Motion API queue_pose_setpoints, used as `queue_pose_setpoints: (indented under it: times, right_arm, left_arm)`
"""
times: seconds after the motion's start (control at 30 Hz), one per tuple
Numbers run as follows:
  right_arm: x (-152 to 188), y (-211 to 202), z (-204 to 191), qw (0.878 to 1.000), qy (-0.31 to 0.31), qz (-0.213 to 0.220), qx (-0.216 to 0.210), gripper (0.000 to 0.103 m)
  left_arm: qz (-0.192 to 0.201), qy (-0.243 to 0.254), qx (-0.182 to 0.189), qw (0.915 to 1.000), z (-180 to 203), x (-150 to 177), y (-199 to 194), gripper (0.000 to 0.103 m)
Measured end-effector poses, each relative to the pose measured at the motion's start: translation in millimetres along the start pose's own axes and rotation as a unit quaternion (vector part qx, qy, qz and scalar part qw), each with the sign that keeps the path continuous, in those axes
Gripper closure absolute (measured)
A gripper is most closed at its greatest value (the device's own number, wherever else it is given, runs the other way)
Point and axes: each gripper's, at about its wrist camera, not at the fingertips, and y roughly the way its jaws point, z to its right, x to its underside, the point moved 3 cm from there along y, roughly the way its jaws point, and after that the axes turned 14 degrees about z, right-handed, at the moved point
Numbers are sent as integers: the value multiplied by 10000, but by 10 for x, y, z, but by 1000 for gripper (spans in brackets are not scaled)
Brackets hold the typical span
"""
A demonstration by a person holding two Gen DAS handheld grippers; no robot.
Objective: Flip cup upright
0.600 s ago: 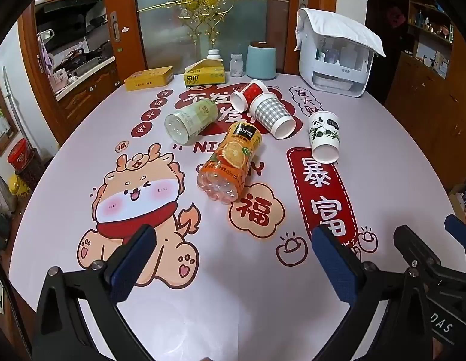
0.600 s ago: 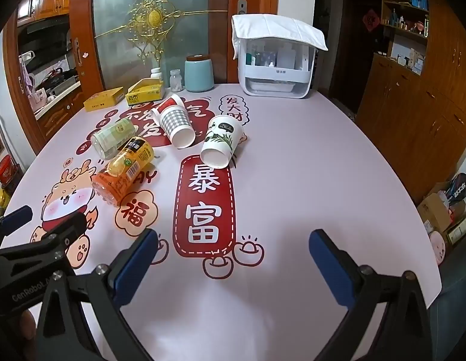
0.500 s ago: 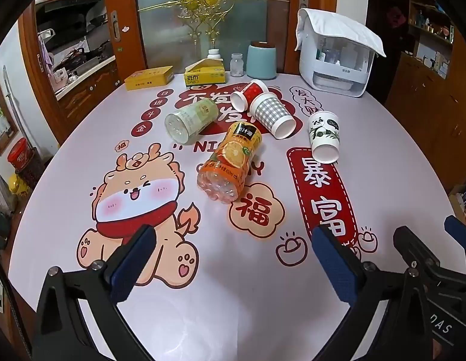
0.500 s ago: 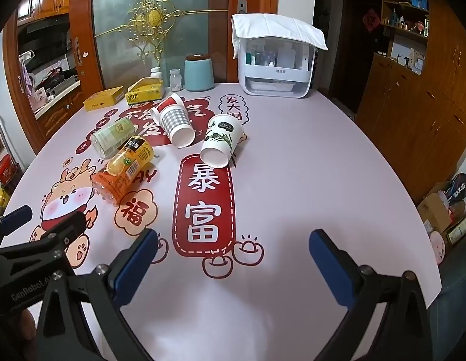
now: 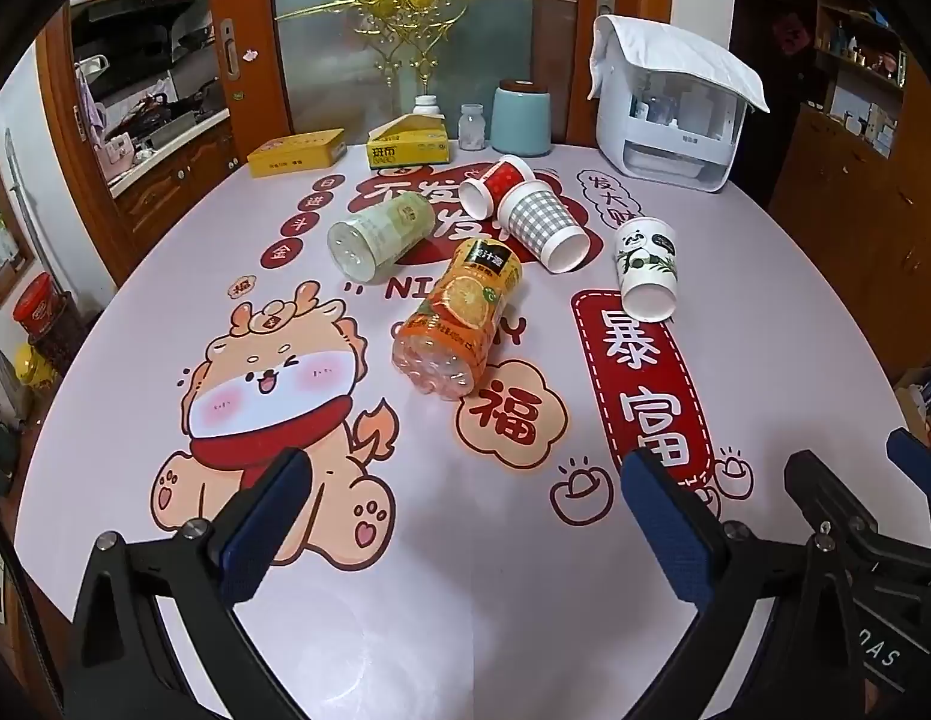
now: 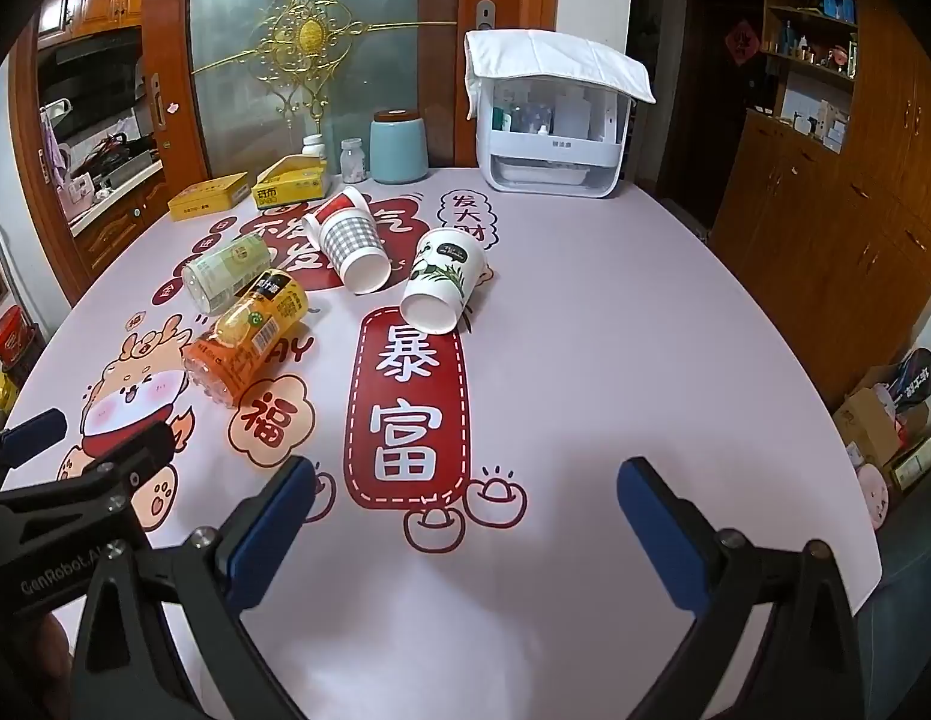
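From the left wrist view, our left gripper (image 5: 462, 519) hangs low at the bottom of the frame with its blue pads spread wide and nothing between them. The cups lie toppled in the upper middle of the round table (image 5: 795, 312). The panda cup (image 5: 645, 276) is at centre right, on its side with its open mouth toward us. The grey checked cup (image 5: 543, 225) is just left of it. The red cup (image 5: 495, 186) is behind and touching the checked one. All three look like thin paper, so we judge them light, easily crushed and apt to roll. A gentle pinch across the wall near the rim, or over the rim itself, seems safest. Every cup mouth we can see is empty. An orange juice bottle (image 5: 459, 318) and a pale green bottle (image 5: 381, 234) also lie on their sides, and we cannot tell their fill.

From the right wrist view, our right gripper (image 6: 465, 522) is likewise spread wide and empty at the bottom edge. The panda cup (image 6: 442, 287) sits at centre frame, well apart from the pads and clear of the other cups, so it looks the easiest to reach. The checked cup (image 6: 354, 252) lies to its upper left. At the back, a teal canister (image 6: 398, 147) stands closed, and a white storage caddy (image 6: 552, 138) holds small bottles under a cloth.
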Motion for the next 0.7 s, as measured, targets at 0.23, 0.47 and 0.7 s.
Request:
queue_pose_setpoints:
  times: [0.23, 0.47, 0.7]
  right_arm:
    - [11, -11, -18, 10000, -5, 56, -2, 2]
    - [11, -25, -25, 10000, -34, 69, -33, 3]
    - [33, -24, -39, 10000, -80, 49, -18, 3]
  left_arm:
    - [86, -10, -43, 10000, 7, 30, -24, 2]
    - [105, 22, -124, 9999, 3, 20, -68, 2]
    - [117, 28, -170, 9998, -6, 62, -66, 2]
